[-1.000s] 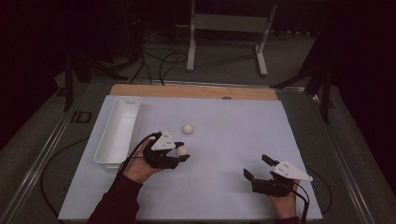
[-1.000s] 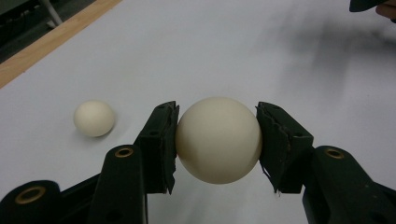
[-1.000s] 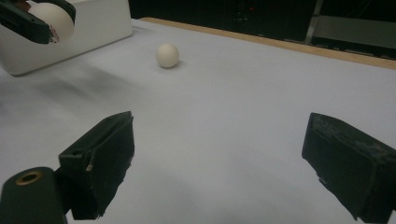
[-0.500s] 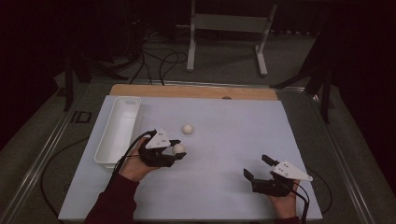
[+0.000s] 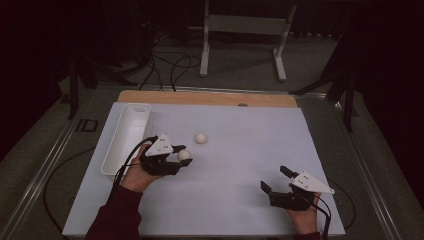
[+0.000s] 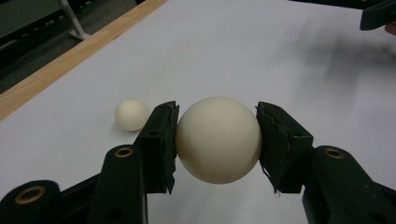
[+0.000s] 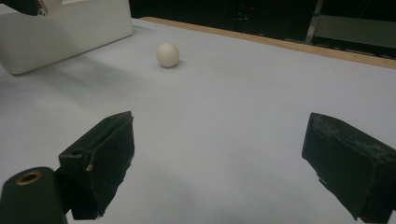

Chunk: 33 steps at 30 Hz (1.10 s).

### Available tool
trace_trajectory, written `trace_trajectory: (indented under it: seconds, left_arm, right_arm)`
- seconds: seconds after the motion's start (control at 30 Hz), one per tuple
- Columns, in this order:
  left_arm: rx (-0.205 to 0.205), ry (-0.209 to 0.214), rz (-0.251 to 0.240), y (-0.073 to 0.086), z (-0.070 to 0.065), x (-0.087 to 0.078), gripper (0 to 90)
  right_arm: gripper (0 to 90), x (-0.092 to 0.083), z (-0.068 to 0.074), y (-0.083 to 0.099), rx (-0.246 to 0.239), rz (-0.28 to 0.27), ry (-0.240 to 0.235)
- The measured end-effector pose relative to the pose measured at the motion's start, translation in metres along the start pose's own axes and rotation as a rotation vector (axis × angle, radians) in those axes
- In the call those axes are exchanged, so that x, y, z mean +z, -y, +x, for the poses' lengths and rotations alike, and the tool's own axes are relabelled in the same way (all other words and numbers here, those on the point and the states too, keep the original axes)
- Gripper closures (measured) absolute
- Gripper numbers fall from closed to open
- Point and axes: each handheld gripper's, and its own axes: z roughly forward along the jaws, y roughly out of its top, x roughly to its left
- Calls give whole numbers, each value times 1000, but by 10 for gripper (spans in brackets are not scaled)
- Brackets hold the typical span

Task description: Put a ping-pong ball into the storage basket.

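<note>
**Left claw has one ball clamped; the tray is the likely next stop**

The left claw [image 6: 217, 140] is closed on a cream ball [image 6: 218, 139], one black pad pressed against each side at about its widest part. In the high view that held ball [image 5: 184, 155] sits at the tip of the left claw [image 5: 181, 159], just right of the white tray [image 5: 125, 137] and toward its near end. Whether the ball is lifted clear of the white worktop [image 5: 235, 160] or only just off it is hard to tell from these angles; the left gripper view suggests a little air beneath it, but I would not swear to it.

A second ball [image 5: 201, 138] lies loose on the worktop, a short way beyond the held one and apart from it. It also appears in the right gripper view [image 7: 167, 55], with the tray's wall [image 7: 70, 32] off to its left.

The right claw [image 5: 277, 181] rests near the front right of the worktop, jaws wide apart and holding nothing.

Judging by the layout, the step in hand is carrying the gripped ball to the tray. The next move calls for a swing leftward with enough height to clear the tray's rim, then parting the jaws low inside so the ball does not bounce out. The loose ball would be picked up after that.
</note>
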Motion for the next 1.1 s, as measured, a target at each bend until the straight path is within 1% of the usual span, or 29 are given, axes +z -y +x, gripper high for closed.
trace_trajectory:
  seconds: [0.17, 0.43, 0.6, 1.1]
  left_arm:
    - [-4, -7, -16, 1, 3, -5, 509]
    - [-10, -18, -23, 2, 6, -10, 509]
    - [-14, -18, -18, 4, 9, -12, 509]
    - [-22, -18, -39, 7, 14, -22, 509]
  right_arm:
    - [91, 0, 0, 0, -3, 2, 2]
    - [91, 0, 0, 0, -3, 2, 2]
    - [91, 0, 0, 0, -2, 4, 2]
    - [91, 0, 0, 0, -1, 6, 2]
